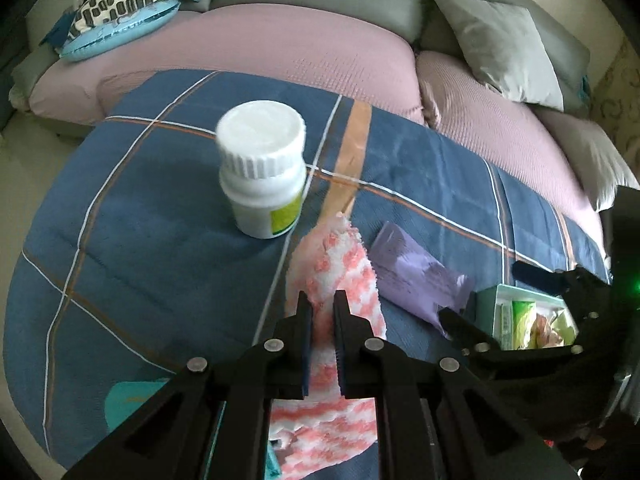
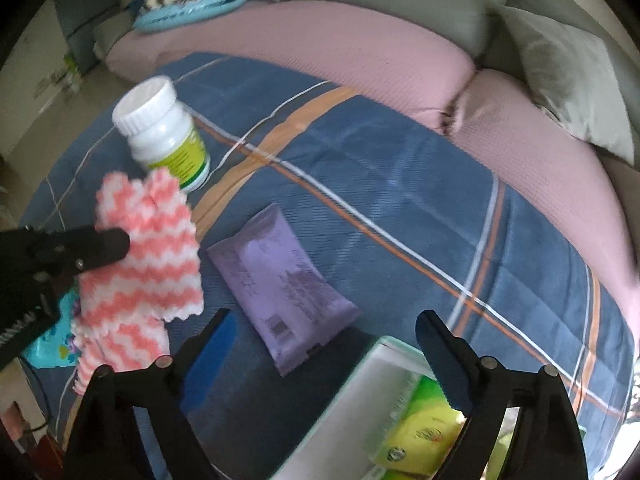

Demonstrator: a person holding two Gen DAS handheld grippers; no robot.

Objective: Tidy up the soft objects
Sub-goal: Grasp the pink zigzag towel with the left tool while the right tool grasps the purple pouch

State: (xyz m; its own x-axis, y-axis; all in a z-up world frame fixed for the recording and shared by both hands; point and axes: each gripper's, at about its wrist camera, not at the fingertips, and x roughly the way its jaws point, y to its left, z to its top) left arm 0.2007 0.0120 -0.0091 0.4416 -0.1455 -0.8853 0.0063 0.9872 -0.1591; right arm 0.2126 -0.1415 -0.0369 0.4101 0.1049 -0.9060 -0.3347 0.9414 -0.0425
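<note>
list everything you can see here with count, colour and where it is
cloth: 1, pink and white zigzag, held up in the left claw over the blanket
bottle: 1, white with green label, upright on the blanket
packet: 1, purple, flat on the blanket
box: 1, pale, near edge, green packs inside
blanket: 1, blue plaid, spread in front of the sofa
sofa: 1, grey with pink cover, behind
left claw: 1, black, shut on cloth
right claw: 1, black, open over the box

Packet (image 2: 280, 280) between bottle (image 2: 160, 128), box (image 2: 360, 400).
</note>
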